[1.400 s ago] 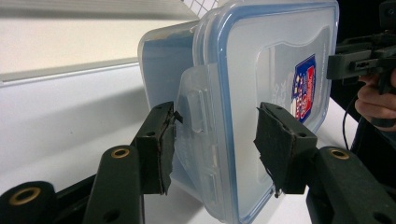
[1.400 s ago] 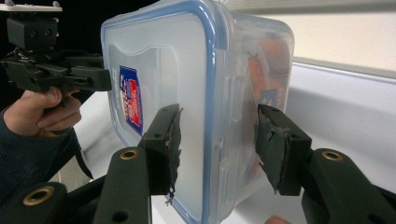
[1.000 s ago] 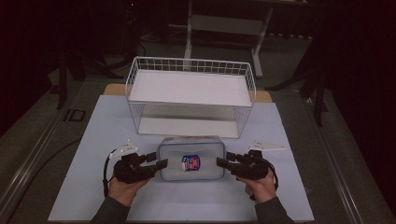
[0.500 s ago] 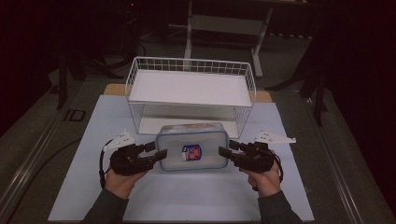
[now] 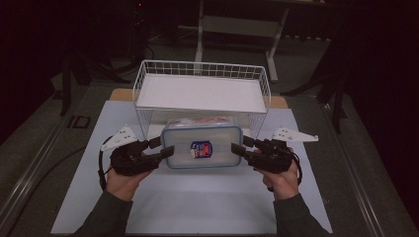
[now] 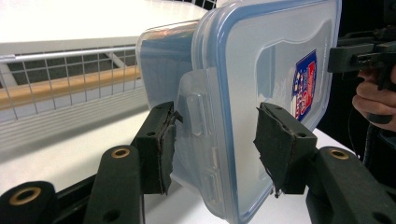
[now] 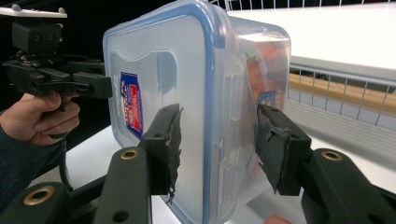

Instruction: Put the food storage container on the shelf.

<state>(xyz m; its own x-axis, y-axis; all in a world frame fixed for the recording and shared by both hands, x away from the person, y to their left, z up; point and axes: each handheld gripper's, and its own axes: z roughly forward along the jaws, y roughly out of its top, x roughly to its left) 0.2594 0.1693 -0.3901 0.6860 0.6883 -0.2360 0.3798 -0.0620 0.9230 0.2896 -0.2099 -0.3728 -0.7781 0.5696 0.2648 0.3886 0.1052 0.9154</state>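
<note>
A clear plastic food container (image 5: 202, 148) with a blue-rimmed lid hangs above the tabletop (image 5: 188, 202), just in front of the white wire basket shelf (image 5: 202, 91) at the far edge. The left tongs (image 5: 164, 148) clamp its left end over the side latch, and the right tongs (image 5: 242, 148) clamp its right end. Orange-red contents show through the wall. The lid bears a blue and red label (image 5: 200, 148).
</note>
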